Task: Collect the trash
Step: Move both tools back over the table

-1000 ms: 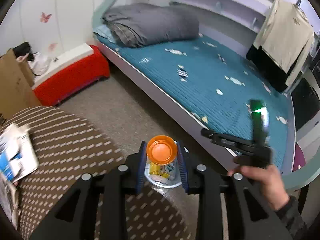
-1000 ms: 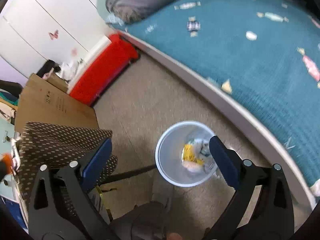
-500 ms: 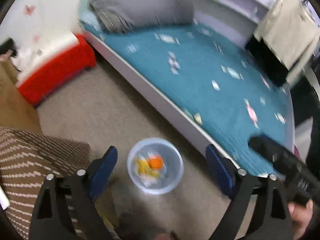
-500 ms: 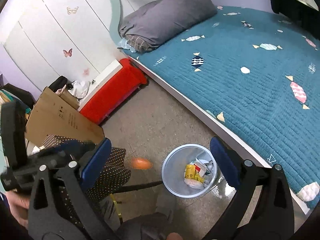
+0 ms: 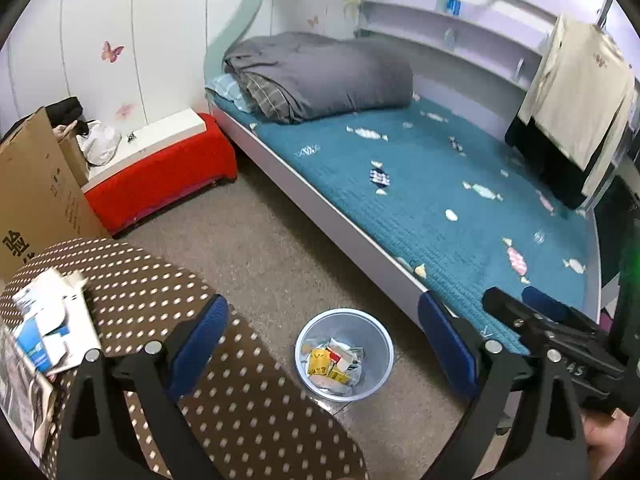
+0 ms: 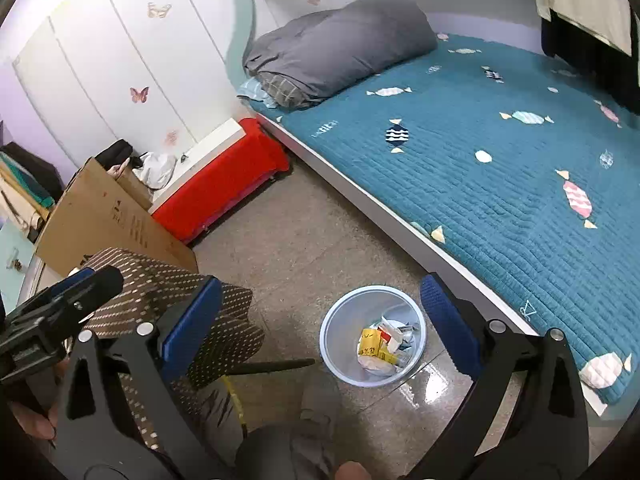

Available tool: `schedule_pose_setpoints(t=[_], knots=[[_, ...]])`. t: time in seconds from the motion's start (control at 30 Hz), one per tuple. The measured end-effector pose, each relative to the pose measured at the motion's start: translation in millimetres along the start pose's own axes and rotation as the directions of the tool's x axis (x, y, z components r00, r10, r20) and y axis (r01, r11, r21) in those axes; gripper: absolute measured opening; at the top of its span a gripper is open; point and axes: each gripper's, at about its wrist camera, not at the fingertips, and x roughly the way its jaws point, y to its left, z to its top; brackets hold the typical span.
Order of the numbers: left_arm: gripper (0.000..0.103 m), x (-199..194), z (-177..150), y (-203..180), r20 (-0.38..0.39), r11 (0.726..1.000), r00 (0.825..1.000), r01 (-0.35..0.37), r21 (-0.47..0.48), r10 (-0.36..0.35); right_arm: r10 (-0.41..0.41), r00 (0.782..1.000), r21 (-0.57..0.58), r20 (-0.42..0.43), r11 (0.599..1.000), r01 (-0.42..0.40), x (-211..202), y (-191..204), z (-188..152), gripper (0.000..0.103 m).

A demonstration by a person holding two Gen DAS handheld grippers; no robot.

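A pale blue waste bin [image 5: 306, 344] stands on the floor by the bed, holding yellow and white wrappers [image 5: 332, 366]; it also shows in the right wrist view [image 6: 332, 344]. My left gripper [image 5: 322, 344] is open and empty, high above the bin. My right gripper [image 6: 318, 320] is open and empty, also above the bin. The right gripper appears at the lower right of the left wrist view [image 5: 560, 340]. The left gripper appears at the left of the right wrist view [image 6: 56, 312]. The orange cap is not visible.
A brown dotted table [image 5: 240, 400] at lower left carries papers and packaging [image 5: 48, 328]. A bed with a teal cover [image 5: 440, 192] runs along the right. A red box [image 5: 160, 176] and cardboard [image 5: 32, 192] stand by the wall.
My left gripper was shut on an orange-capped container, then opened; the orange item fell toward the bin. Both views have pulled back and up since.
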Motion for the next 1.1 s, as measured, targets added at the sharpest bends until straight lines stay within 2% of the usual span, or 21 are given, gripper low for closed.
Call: schedule_pose_setpoints(t=[0.3, 0.53, 0.67, 0.83, 1.1], knots=[[0.094, -66.7, -15.9, 19.4, 0.099, 0.999, 0.995, -0.020, -0.041, 0.024, 0.055, 0.998, -0.116, 0.014, 0.992, -0.054, -35.3, 58.7, -2.4, 0.097], [0.094, -108.4, -37.6, 50.6, 0.150, 0.995, 0.986, -0.063, -0.080, 0.074, 0.103, 0.995, -0.210, 0.004, 0.973, -0.100, -49.9, 111.4, -12.6, 0.097], [0.094, -129.3, -52.9, 79.9, 0.160, 0.990, 0.983, -0.077, -0.120, 0.096, 0.138, 0.990, -0.258, -0.016, 0.956, -0.137, -51.5, 143.9, -22.2, 0.097], [0.094, -149.0, -71.4, 117.7, 0.170, 0.978, 0.973, -0.128, -0.165, 0.156, 0.170, 0.984, -0.315, -0.049, 0.933, -0.177, -49.6, 184.9, -37.2, 0.097], [0.094, -175.9, -113.6, 185.9, 0.163, 0.944, 0.955, -0.202, -0.262, 0.249, 0.207, 0.971, -0.388, -0.122, 0.890, -0.239, -39.9, 240.4, -69.2, 0.097]])
